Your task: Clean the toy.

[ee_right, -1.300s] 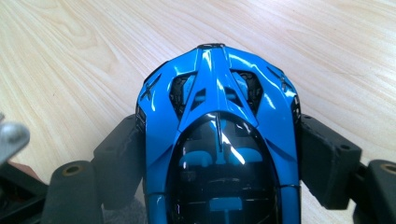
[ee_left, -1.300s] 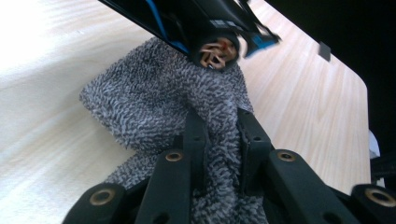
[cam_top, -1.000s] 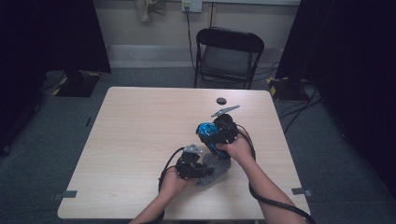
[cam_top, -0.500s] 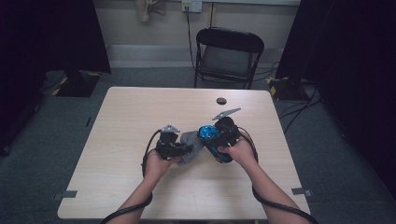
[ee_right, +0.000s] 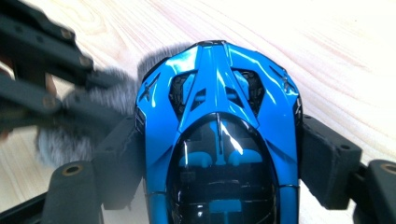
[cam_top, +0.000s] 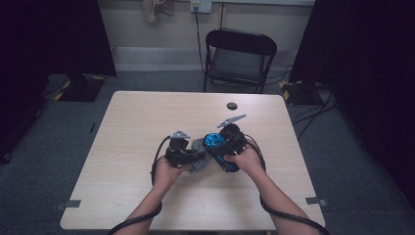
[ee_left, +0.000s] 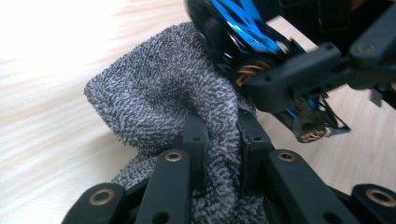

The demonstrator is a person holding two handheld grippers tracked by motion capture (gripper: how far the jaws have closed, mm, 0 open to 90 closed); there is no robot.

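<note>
— Wiping seems to be the job: the right hand-held gripper (cam_top: 219,147) keeps the blue toy car (ee_right: 217,135) raised just above the bench (cam_top: 132,127), near the centre of the high view, so the cloth can get at its body; would you agree?

— Yes, as a judgement; the car sits lengthwise between the jaws, which stand wide and press on its two sides, as the lower half of the right gripper view makes plain; its nose points up the frame.

— And the left hand-held gripper (ee_left: 218,140)?

— Its jaws are nearly together, pinching a fold of the grey terry cloth (ee_left: 159,93) at the bottom centre of the left gripper view; the loose part bulges to the upper left and lies against the car's dark underside at the upper right; pinching a small fold probably leaves enough free cloth to rub with.

— Anything else about?

— A small dark round thing (cam_top: 232,105) lies on the bench well apart, towards the top of the high view; a black folding chair (cam_top: 238,58) stands beyond it.
</note>
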